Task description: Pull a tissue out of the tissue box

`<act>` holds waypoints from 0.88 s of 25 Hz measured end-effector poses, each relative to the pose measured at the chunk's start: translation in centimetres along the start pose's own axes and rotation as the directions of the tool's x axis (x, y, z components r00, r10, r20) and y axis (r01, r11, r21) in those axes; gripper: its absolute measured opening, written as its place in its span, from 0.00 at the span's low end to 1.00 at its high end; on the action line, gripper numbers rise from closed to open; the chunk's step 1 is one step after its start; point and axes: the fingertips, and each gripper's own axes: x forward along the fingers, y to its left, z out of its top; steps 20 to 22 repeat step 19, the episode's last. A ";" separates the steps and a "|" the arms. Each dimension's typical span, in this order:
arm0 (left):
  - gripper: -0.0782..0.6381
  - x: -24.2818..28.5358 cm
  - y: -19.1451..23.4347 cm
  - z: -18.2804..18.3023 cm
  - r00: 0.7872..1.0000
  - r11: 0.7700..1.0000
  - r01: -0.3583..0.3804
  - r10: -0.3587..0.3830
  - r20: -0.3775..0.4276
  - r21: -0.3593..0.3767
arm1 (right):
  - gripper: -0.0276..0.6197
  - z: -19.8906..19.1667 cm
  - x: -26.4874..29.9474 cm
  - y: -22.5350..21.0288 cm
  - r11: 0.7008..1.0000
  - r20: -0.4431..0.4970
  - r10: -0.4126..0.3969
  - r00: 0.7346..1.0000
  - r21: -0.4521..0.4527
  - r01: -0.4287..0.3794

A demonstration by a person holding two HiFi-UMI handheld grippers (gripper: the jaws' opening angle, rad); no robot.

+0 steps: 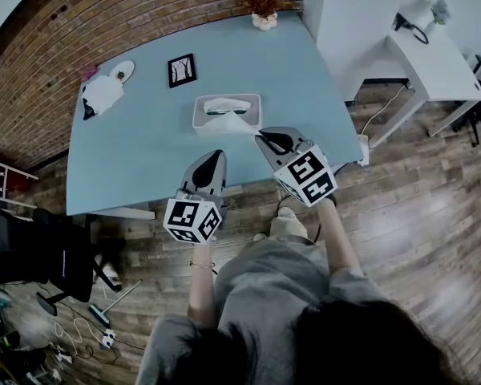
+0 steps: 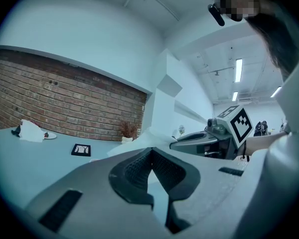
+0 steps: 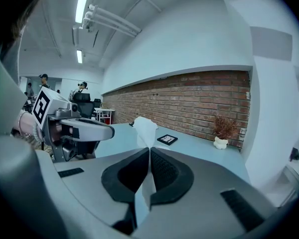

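White tissue box (image 1: 226, 112) on a pale blue table (image 1: 144, 159), right gripper (image 1: 262, 138) just beside the box's near right corner, jaws pinched on a tissue (image 1: 239, 125) stretching from the slot, left gripper (image 1: 216, 157) over the table's near edge, jaws together, holding nothing.

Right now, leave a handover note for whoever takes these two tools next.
Right tool: shut on the tissue.
Left tool: shut, empty, beside the right one over the near edge of the table.
Tissue box: mid-table, with the tissue stretched from its slot to the right tool.
Done: tissue gripped and partly drawn out.
Left: pull it fully free of the box.
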 end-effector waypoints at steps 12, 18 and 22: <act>0.11 -0.1 -0.2 0.1 1.000 1.000 0.016 -0.016 -0.004 0.008 | 0.05 0.9 -0.3 -0.2 1.000 0.033 -0.020 0.999 0.000 0.020; 0.11 -0.4 -0.2 0.1 1.000 1.000 0.016 -0.016 -0.006 0.010 | 0.05 0.9 -0.5 0.2 1.000 0.053 -0.015 0.998 0.006 0.015; 0.11 -0.4 -0.2 0.1 1.000 1.000 0.016 -0.016 -0.005 0.011 | 0.05 0.8 -0.5 0.3 1.000 0.054 -0.015 0.998 0.006 0.015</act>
